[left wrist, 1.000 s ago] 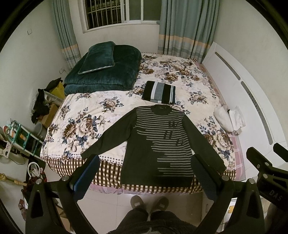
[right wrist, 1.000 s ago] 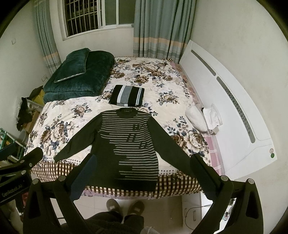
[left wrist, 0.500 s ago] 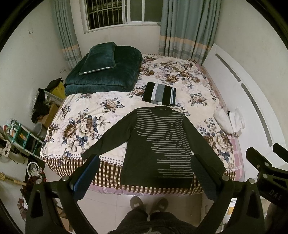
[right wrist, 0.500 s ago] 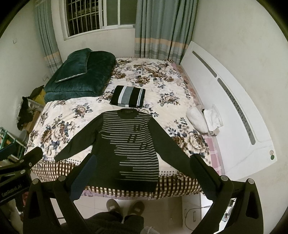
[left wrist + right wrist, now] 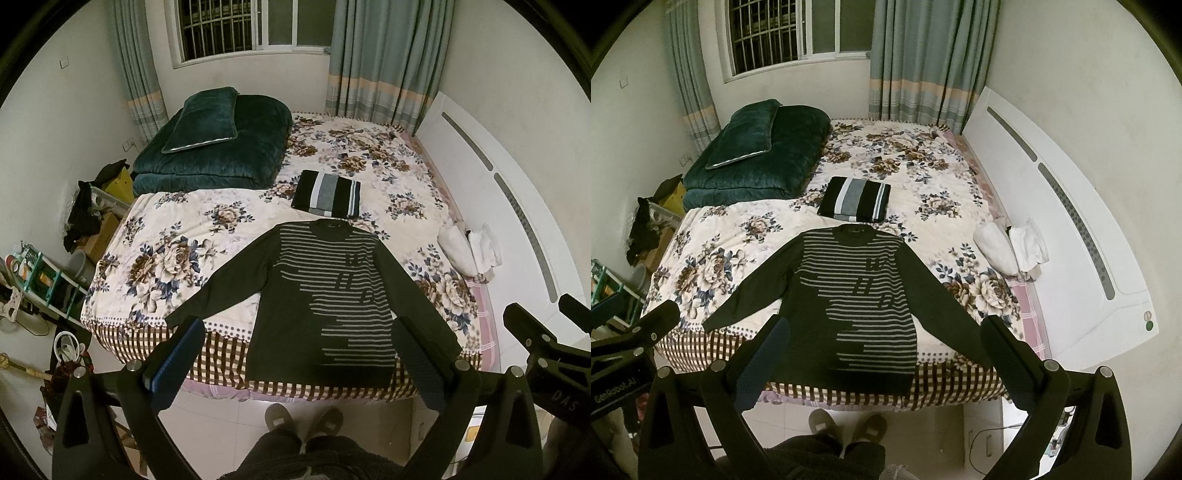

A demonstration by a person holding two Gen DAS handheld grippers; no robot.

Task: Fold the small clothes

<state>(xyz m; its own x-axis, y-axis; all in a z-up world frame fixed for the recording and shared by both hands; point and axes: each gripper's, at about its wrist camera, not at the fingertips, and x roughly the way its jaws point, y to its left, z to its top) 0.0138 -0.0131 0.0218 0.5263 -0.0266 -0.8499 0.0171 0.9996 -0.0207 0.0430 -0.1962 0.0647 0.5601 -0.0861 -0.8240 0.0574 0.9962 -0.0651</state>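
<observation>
well, from the left wrist view, the left gripper [image 5: 297, 339] hangs in the air above the floor at the near edge of the bed, its two dark padded fingers [image 5: 177, 362] spread wide with nothing between them. beyond it the dark long-sleeved knit sweater with pale grey stripes [image 5: 325, 295] lies flat and face up on the floral quilted bedspread [image 5: 177, 236], sleeves angled outward and its hem draped over the brown checked edge. just past its collar sits a folded black, grey and white striped garment [image 5: 327, 194], and further back a folded dark green plush blanket [image 5: 218, 147] with a matching cushion on top. part of the right gripper [image 5: 546, 343] shows at the right edge. from the right wrist view, the right gripper [image 5: 882, 341] likewise hovers off the bed with its fingers [image 5: 1008, 354] wide apart and empty, the sweater [image 5: 857, 295] framed between them. the striped folded garment [image 5: 854, 200] lies near the collar, white bundled cloths [image 5: 1012, 247] rest by the white headboard [image 5: 1071, 229], and the person's grey slippers [image 5: 846, 424] stand on the tiled floor.
</observation>
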